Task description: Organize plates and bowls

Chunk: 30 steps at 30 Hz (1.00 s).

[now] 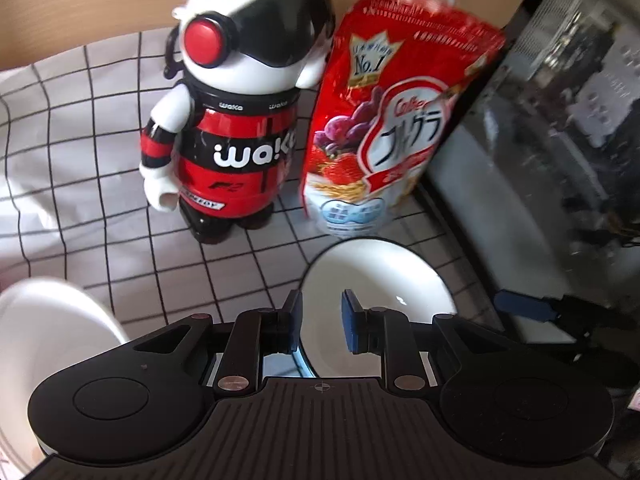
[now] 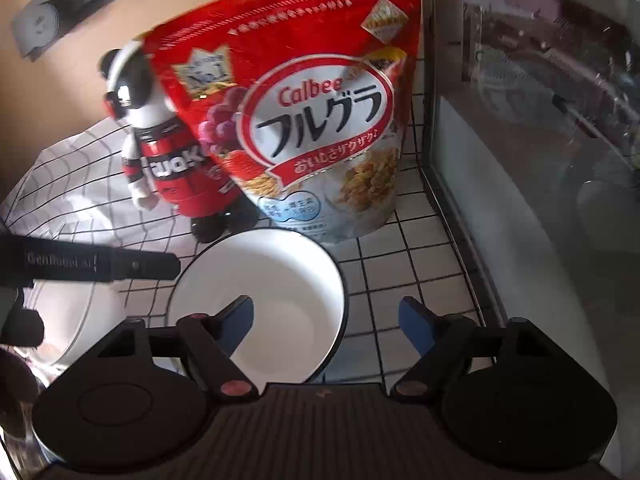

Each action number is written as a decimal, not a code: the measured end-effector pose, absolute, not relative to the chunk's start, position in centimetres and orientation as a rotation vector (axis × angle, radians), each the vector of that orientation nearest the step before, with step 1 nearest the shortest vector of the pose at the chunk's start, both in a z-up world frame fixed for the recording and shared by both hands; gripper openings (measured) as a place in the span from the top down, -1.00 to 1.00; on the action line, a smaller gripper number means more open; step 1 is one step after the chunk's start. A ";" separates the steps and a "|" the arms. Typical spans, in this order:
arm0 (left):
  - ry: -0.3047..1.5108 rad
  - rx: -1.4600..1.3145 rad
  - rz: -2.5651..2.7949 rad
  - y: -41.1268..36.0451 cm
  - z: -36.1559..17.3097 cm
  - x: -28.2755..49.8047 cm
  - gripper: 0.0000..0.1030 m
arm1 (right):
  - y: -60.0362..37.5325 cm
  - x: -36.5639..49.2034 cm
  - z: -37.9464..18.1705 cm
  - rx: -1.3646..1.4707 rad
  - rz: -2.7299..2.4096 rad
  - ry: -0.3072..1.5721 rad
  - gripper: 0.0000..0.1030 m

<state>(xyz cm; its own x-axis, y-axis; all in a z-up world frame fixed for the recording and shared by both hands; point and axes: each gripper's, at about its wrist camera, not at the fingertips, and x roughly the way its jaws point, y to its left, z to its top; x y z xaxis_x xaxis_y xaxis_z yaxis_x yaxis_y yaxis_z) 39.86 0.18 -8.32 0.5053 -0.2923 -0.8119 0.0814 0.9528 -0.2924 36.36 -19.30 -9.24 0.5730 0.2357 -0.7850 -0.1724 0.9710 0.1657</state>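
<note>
A white bowl with a dark rim (image 1: 376,280) sits on the checked cloth in front of the cereal bag; it also shows in the right wrist view (image 2: 272,280). My left gripper (image 1: 322,322) is partly open, its jaws astride the bowl's near-left rim, nothing clamped. My right gripper (image 2: 326,322) is wide open above the bowl's near right rim, the left finger over the bowl's inside, the right finger outside it. A second white dish (image 1: 52,320) lies at the lower left, and shows in the right wrist view (image 2: 80,320).
A red, black and white robot figure (image 1: 236,120) and a red Calbee cereal bag (image 2: 304,120) stand behind the bowl. A dark glass-fronted cabinet (image 2: 540,160) bounds the right side. The left gripper's body (image 2: 100,266) crosses the right wrist view's left.
</note>
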 end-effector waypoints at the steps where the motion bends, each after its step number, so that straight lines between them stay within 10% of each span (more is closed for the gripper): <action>1: 1.026 -0.215 -0.213 -0.1 -8.6 40.3 0.55 | -19.4 36.8 -9.6 0.079 0.243 0.935 -0.51; 19: 1.199 -0.244 -0.163 -0.9 -14.6 45.4 0.39 | -18.9 42.0 -16.4 0.176 0.353 1.157 0.44; 30: 1.200 -0.180 -0.176 -2.8 -14.8 45.5 0.39 | -19.1 42.1 -17.1 0.208 0.340 1.190 0.47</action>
